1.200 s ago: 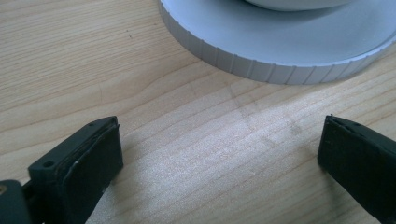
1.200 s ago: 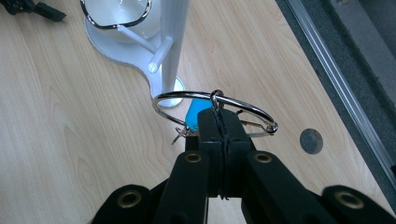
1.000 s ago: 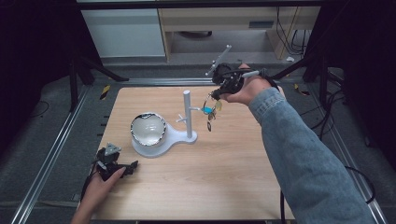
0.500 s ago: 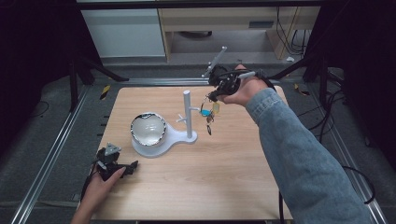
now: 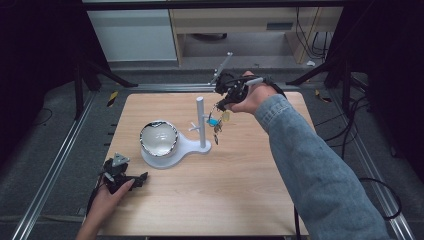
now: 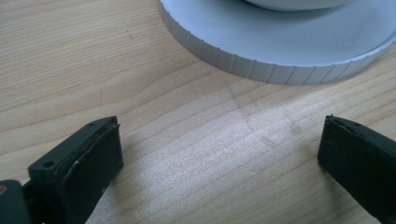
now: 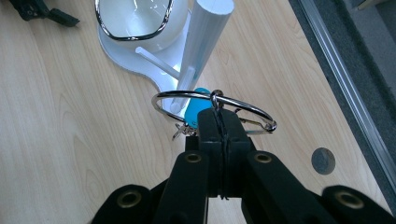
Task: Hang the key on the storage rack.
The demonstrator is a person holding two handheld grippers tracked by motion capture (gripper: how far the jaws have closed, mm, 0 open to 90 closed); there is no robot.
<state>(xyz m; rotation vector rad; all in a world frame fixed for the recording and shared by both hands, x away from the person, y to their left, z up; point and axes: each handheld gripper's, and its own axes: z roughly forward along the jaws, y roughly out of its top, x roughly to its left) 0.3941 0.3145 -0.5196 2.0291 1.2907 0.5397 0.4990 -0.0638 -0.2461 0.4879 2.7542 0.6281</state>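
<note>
Right gripper [image 7: 219, 122] clamped your key ring [image 7: 212, 103] by thin wire; light, stiff, slippery, keys swung; left gripper [image 5: 121, 175] sat open.

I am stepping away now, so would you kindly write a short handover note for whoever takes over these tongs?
Right tongs: shut on the key ring, held in the air beside the white stand's post; keys and a blue tag hang below.
Left tongs: open, low over the wooden table, near the stand's base.
Done: ring picked up.
Left, probably: slip the ring over a peg; it does not look hooked yet.
</note>
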